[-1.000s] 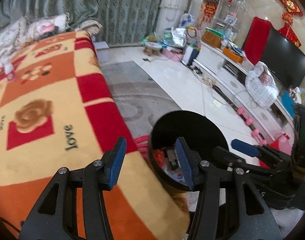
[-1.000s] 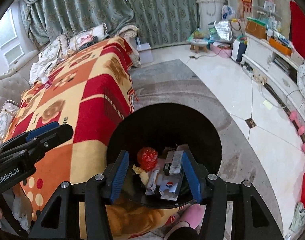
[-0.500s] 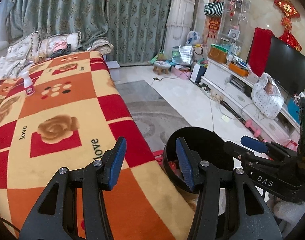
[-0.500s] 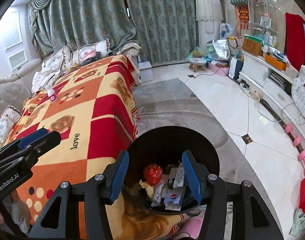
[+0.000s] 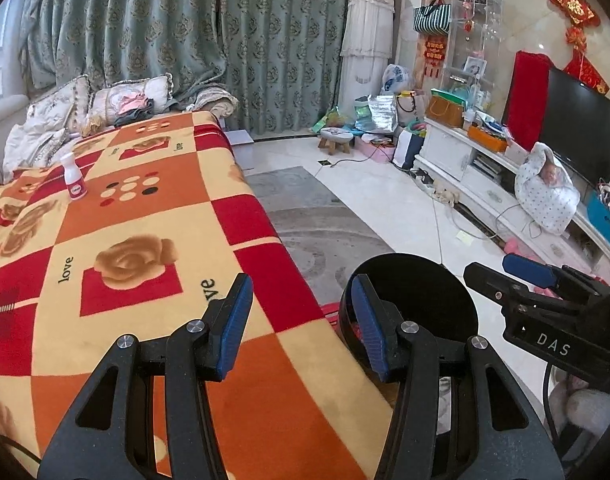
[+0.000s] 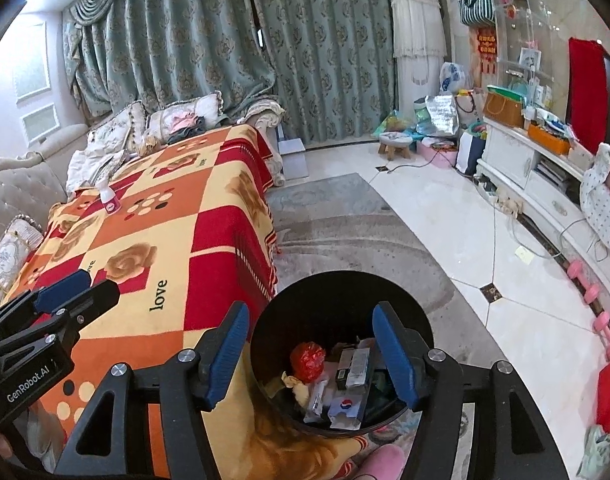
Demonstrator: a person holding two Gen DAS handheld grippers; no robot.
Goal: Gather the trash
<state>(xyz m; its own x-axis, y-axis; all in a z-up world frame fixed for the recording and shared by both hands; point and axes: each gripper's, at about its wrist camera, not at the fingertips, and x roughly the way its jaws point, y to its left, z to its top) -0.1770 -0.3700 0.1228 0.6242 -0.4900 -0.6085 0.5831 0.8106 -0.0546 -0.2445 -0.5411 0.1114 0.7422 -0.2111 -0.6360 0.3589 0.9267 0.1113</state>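
Black round bin (image 6: 341,300) stands upright on the floor, open top, right against the near corner of the blanket-covered table (image 6: 165,240). Inside: crumpled red wrapper (image 6: 308,360) at left, white packets and small boxes (image 6: 351,364) in the middle, a Pepsi-logo wrapper (image 6: 347,406) nearest. Small white bottle (image 5: 74,176) with pink label stands upright on the table's far left part, well apart from the bin.

The black bin's (image 5: 421,300) contents stay mostly hidden in the left view; the small bottle's (image 5: 74,178) label is too small to read.
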